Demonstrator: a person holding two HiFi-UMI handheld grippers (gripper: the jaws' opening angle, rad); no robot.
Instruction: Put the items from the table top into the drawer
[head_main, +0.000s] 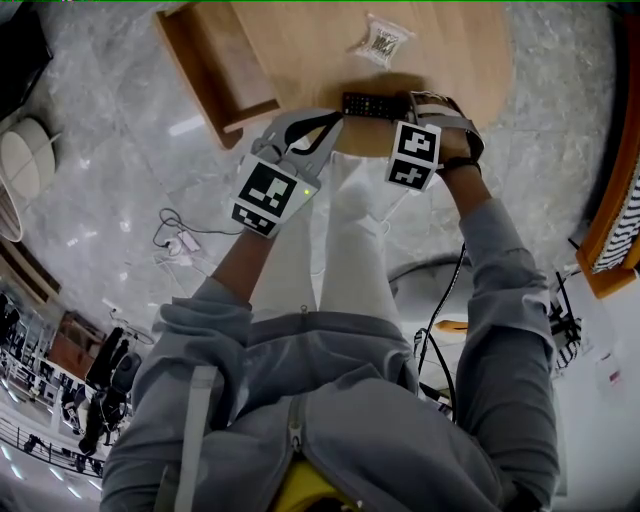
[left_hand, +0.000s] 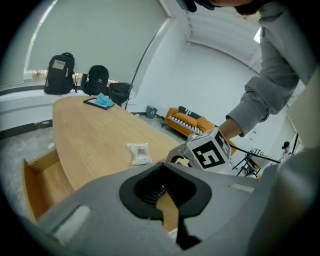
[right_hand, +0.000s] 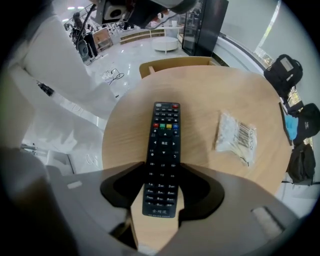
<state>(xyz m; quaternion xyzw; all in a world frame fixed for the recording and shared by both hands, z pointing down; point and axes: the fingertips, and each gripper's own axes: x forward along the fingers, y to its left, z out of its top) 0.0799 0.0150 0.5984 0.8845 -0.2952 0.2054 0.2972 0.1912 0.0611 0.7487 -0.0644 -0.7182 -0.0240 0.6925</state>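
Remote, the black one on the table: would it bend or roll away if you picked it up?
The remote looks like a hard flat bar, so it probably stays stiff. It lies flat on the table, so rolling seems unlikely. Its smooth sides might slip a little in a loose grip.

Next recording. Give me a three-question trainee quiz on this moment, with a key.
1. True or false: the drawer of the table stands open.
2. What lies between the jaws of the right gripper? A) a mug B) the remote control C) a pen
3. Name the other item on the table near the remote control.
Key: 1 true; 2 B; 3 the plastic packet.
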